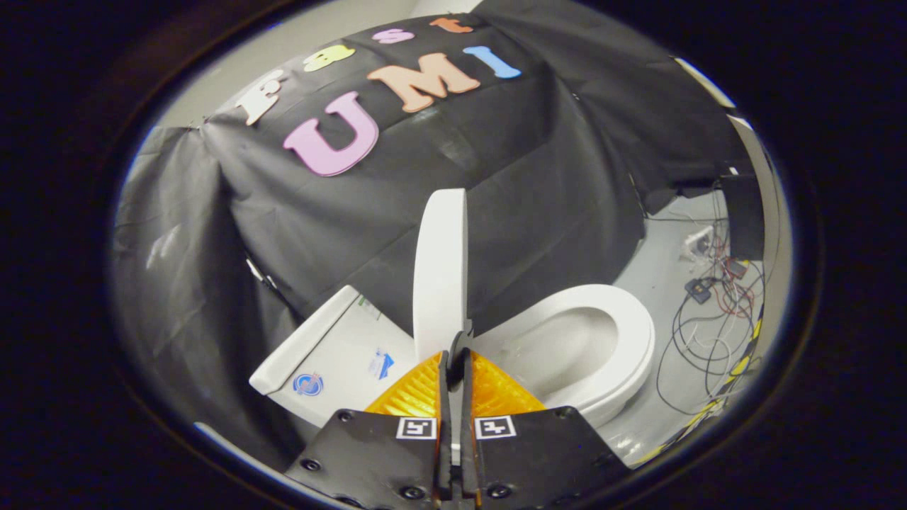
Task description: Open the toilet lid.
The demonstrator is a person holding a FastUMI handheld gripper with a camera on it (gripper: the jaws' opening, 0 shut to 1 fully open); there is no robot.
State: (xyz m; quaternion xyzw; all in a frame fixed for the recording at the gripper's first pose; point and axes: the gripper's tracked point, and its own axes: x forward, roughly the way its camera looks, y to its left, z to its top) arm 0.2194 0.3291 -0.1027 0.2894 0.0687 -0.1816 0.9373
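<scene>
White toilet lid raised edge-on, gripper jaws pinching its rim

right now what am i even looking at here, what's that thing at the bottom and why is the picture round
The picture comes from a wide-angle camera riding on hand-held tongs, looking forward along the two fingers, which is why it looks round and bent. A person carries the tool; there is no robot arm. The fingers are closed on the edge of a white toilet lid, which stands raised, seen edge-on. Beside it on one side is the open toilet seat and bowl, on the other the white tank. Loose cables lie on the floor beyond the seat. Black cloth hangs behind.
</scene>
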